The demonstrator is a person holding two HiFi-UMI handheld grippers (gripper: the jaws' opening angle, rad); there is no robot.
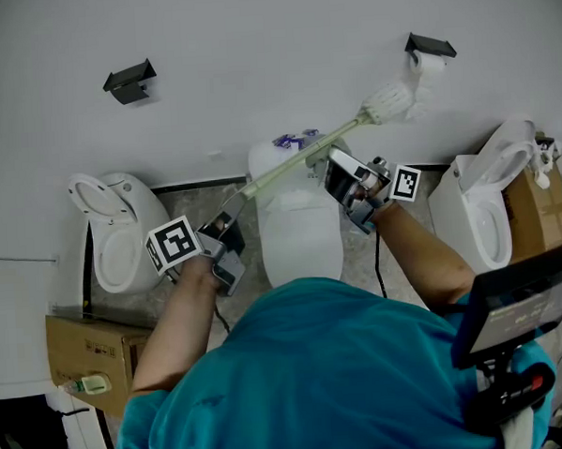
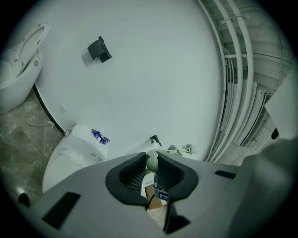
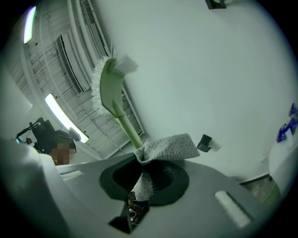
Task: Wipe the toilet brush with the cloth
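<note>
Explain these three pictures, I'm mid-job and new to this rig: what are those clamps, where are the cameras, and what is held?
No robot: a person holds a two-jaw gripper in each hand. The head view looks down from the person's head; the two gripper views look along each gripper's jaws. The left gripper is shut on the handle end of the toilet brush, whose bristle head is near the wall. The right gripper is shut on the cloth, bunched against the handle. A white toilet stands below.
</note>
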